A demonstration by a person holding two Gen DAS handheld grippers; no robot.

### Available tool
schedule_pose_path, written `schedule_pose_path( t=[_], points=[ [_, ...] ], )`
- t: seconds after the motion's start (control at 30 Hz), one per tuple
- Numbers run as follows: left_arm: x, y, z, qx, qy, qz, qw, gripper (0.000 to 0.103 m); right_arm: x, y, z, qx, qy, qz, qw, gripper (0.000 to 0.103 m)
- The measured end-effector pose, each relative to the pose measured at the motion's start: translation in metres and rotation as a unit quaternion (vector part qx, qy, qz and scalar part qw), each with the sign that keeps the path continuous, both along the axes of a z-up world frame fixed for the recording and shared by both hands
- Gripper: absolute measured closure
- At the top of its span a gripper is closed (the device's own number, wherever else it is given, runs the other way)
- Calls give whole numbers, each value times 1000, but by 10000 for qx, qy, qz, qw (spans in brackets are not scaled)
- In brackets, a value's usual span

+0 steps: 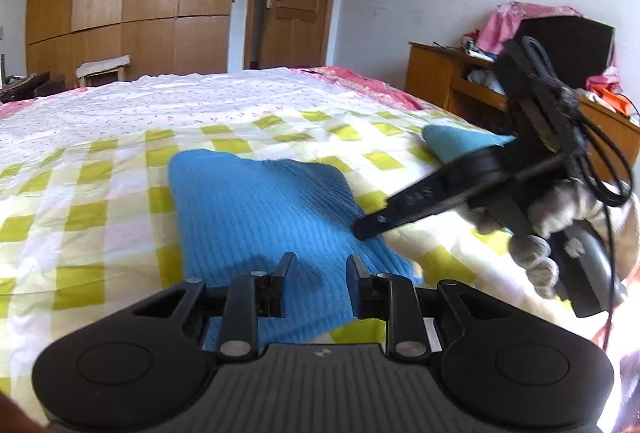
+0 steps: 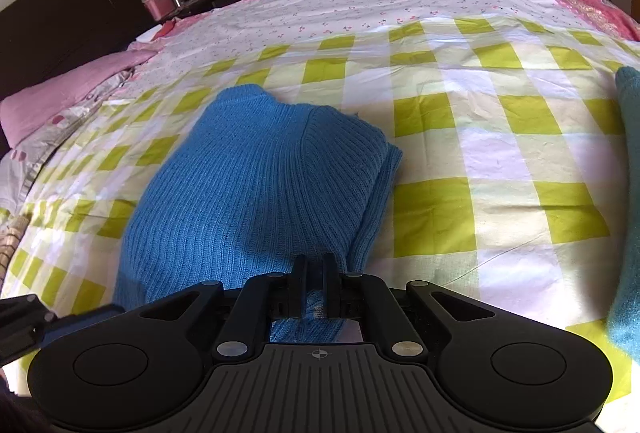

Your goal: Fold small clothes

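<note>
The bright blue ribbed knit garment [image 2: 256,189], already folded into a compact bundle, lies on the bed's yellow-green and white checked sheet [image 2: 496,153], near its front edge. The right gripper [image 2: 316,265] has its fingers pressed almost together, and in the right wrist view blue knit shows in the narrow slot between them, so it appears to be pinching the near edge of the bundle. The left gripper [image 1: 320,265] hangs just over the near end of the same garment with its fingers spread apart and nothing visibly caught between them. The main risk, as I judge it, is the lopsided hold: with only one side gripped, any lift or drag would let the free side sag and the folded layers slide open. The loose flap at the bundle's right edge could also peel back. The knit is soft and stretchy, so a thin pinch may slip out or catch only the top layer. A second, teal knit garment [image 2: 624,217] lies well apart to the right, close enough to the right hand's path to be snagged.
</note>
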State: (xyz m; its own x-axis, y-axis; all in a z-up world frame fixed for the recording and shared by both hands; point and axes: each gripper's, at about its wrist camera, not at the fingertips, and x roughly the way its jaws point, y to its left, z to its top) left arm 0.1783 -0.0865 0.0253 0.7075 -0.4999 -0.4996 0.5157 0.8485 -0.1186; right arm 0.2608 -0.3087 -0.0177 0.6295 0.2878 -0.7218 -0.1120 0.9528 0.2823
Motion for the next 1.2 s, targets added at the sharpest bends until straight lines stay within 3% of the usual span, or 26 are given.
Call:
schedule_pose_path(
  t=[0.1, 0.17, 0.3, 0.43, 0.53, 0.7, 0.97, 1.1, 1.2],
  points=[
    [23, 6, -1, -95, 27, 425, 9990, 71, -1, 2, 13, 13, -330, -120, 9994, 87],
    [37, 6, -2, -83, 44, 596, 9982, 71, 6, 7, 16, -41, -484, -174, 9987, 86],
    [53, 3, -8, 101, 118, 828, 9964, 71, 20, 16, 6, -97, -366, -113, 9992, 86],
    [56, 1, -14, 218, 142, 839, 9961, 70, 23, 19, -9, -558, -243, -134, 9981, 87],
    [56, -2, -15, 310, 139, 827, 9960, 70, 30, 14, -16, -637, -173, -288, 9974, 76],
    [56, -5, -10, 371, 211, 922, 9948, 70, 30, 18, -10, -751, -163, -329, 9965, 76],
    [41, 4, -7, 418, 258, 1024, 9935, 70, -16, 34, 17, -879, -626, -177, 9940, 76],
    [37, 6, -12, 477, 333, 1057, 9927, 70, -29, 46, 6, -1103, -507, 33, 9926, 76],
    [34, 6, -17, 563, 422, 1064, 9918, 70, -24, 44, -11, -1171, -241, -109, 9928, 76]
  ],
)
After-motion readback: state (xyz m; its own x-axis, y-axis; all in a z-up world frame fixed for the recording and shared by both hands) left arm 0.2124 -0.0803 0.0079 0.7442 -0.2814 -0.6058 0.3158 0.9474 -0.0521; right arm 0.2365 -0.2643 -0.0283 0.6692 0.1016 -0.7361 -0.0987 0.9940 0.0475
